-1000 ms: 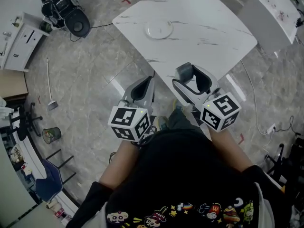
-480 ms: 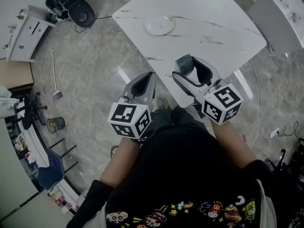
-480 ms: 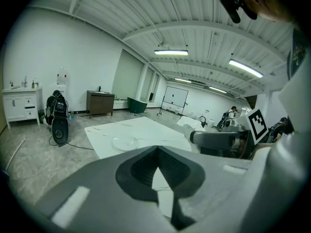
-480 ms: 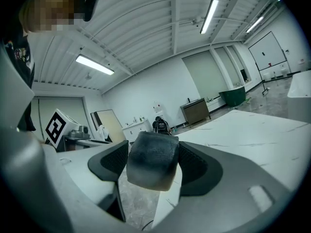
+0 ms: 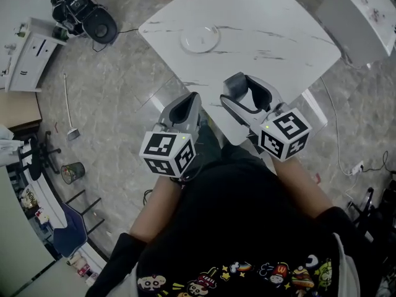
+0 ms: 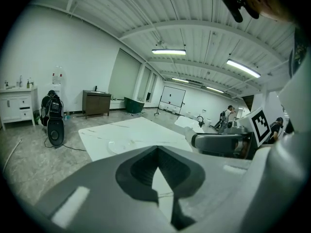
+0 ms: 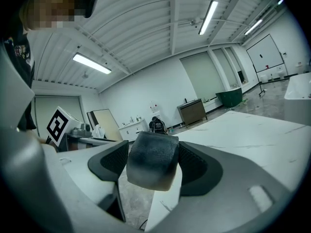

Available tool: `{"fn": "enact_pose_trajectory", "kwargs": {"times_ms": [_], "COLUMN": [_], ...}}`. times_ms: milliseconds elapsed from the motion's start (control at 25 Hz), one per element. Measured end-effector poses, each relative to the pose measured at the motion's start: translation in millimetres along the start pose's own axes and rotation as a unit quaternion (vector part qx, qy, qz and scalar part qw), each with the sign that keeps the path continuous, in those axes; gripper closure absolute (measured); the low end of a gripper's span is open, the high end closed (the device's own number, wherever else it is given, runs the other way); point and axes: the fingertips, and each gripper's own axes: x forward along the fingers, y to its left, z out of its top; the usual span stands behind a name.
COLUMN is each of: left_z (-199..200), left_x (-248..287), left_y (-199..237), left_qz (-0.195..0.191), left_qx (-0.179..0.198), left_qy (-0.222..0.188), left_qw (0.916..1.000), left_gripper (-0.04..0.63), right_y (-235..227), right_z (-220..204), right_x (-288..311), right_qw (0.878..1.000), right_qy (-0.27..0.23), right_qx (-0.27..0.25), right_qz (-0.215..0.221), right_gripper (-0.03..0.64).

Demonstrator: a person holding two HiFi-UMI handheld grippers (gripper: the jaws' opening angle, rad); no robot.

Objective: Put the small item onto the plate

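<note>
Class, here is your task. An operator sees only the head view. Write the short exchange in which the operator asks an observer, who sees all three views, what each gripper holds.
Operator: From above I cannot see between the right jaws. Is anything there?
Observer: Yes. The right gripper view shows the right gripper shut on the small item, a dark grey block.
Operator: And the left one?
Observer: The left gripper view shows the left gripper with its jaw tips together and nothing between them.
</note>
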Motion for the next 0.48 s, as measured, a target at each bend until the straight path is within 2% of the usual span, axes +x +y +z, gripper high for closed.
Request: {"fn": "enact_pose_trajectory", "kwargs": {"times_ms": [160, 480], "left_z": [4, 9], "left_x": [12, 39], "left_y": [4, 40], "left_qz": [-0.008, -0.023], "left_qx": [0.001, -0.014], "left_qy": [-0.002, 0.004], "left_qw": [1.0000, 0.9996], "left_gripper": [0.595, 0.595], "right_y": [-6, -24], "right_z": [0, 1], "right_x": [5, 50], "right_qw": [1.000, 0.999], "right_qy": [0.007, 0.032], "right_qx": [0.002, -0.003], "right_qz": [-0.012, -0.033], "right_gripper": [0.268, 0.268]}}
